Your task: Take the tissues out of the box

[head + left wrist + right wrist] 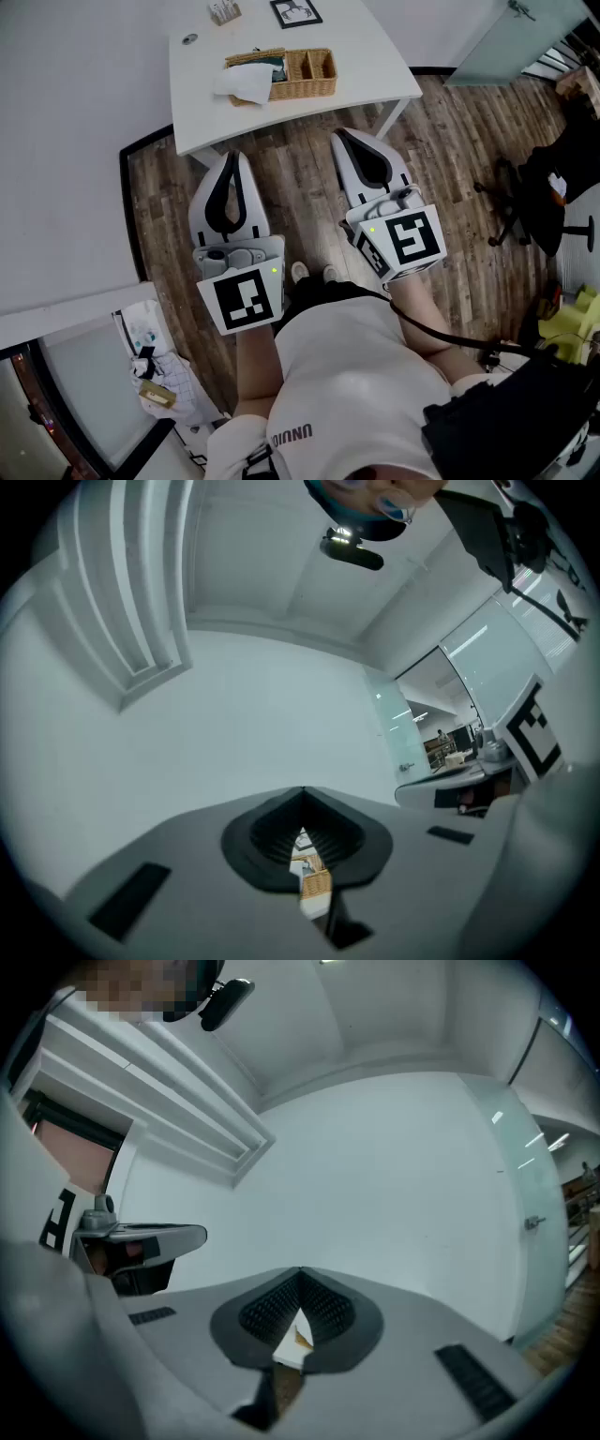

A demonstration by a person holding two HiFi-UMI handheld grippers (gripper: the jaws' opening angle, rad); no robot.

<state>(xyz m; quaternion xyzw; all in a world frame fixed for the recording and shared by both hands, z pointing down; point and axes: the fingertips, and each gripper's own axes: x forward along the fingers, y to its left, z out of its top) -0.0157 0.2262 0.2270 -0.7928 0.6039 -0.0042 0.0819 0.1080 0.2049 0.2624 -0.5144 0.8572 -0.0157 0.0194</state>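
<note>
A wicker basket (309, 77) with several compartments stands on the white table (375, 47) at the top of the head view. A white tissue (244, 82) is bunched over its left end. Both grippers are held level over the wooden floor, well short of the table. My left gripper (232, 154) is shut with nothing in it, and so is my right gripper (338, 135). In the left gripper view the left gripper (303, 790) has its jaws meeting, and the basket (317, 884) shows through the slit below. The right gripper (300, 1272) looks the same in its own view.
A framed picture (296, 12), a small holder (223, 11) and a round disc (190, 39) lie on the table's far side. A black office chair (553, 178) stands at right. Bags (159, 375) sit at lower left beside a white wall.
</note>
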